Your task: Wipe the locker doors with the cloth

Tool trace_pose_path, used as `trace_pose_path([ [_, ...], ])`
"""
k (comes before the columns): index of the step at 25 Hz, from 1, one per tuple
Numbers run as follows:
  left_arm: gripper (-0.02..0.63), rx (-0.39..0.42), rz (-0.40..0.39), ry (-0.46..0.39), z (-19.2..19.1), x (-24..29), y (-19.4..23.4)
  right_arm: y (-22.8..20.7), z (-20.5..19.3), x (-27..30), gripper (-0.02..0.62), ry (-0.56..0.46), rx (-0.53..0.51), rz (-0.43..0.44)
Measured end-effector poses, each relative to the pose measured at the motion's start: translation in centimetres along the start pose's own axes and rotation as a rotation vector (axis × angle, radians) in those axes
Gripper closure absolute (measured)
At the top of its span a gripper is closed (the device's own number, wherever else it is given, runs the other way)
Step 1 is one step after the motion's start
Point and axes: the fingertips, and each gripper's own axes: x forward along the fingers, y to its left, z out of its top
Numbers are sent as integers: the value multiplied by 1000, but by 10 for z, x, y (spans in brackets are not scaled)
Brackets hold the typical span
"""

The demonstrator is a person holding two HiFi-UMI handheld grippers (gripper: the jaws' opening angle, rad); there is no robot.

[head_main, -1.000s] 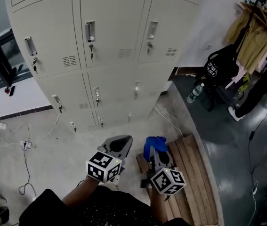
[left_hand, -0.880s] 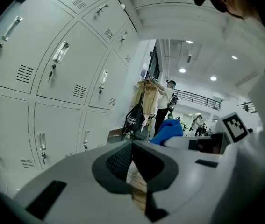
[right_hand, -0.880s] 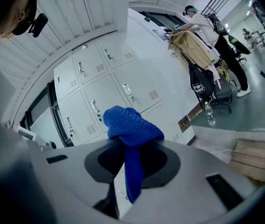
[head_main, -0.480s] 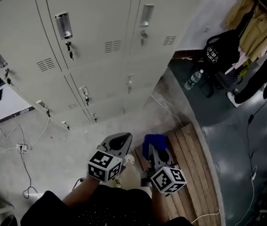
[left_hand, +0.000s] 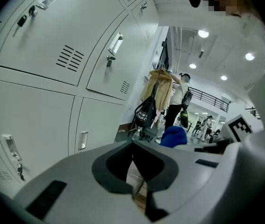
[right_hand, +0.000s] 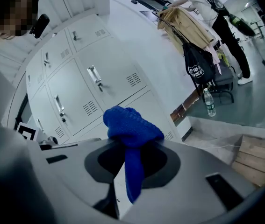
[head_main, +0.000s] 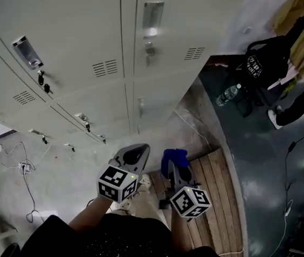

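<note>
Beneath now-closer lockers [head_main: 82,42], right gripper [head_main: 177,170] still clamps cloth [head_main: 173,157].

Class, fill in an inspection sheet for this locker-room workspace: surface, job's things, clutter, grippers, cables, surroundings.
Surface: grey concrete floor; wooden slat platform on the person's right.
Job's things: pale locker doors, shut, keys hanging in several locks; blue cloth, bunched, clear of the doors.
Clutter: water bottle on the floor; black bag hanging near it.
Grippers: left gripper shut, empty; right gripper shut on the blue cloth.
Cables: white cables and a power strip on the floor at left.
Surroundings: coats hanging; a person standing beside them.
</note>
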Motion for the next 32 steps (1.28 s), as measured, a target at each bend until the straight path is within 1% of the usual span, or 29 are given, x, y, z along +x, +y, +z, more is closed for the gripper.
trace_pose_path([
  [2,597,-3,16,-1,8,27,10,-22,14,21,515,10,-7,-7],
  [4,597,0,33,1,15,52,22,-39,30,42,515,15,-32,7],
  [7,597,6,63,-9,28,81,38,-55,49,78,515,32,-80,71],
  [10,597,34,108,-32,38,98,59,-57,57,120,515,54,-112,139],
  [13,597,47,165,-49,40,104,82,-41,57,160,515,78,-164,237],
  [16,597,44,203,-70,37,100,106,-6,49,193,515,115,-179,391],
  [19,597,35,235,-86,26,87,126,37,42,205,515,129,-215,533],
  [21,597,21,234,-77,15,81,135,63,41,209,515,121,-280,591],
  [23,597,11,219,-80,10,79,137,82,44,213,515,101,-355,609],
  [25,597,13,202,-99,10,79,137,94,48,220,515,77,-405,605],
  [28,597,20,200,-116,12,80,144,106,51,237,515,51,-420,591],
  [32,597,0,184,-129,13,76,148,110,52,250,515,48,-410,548],
])
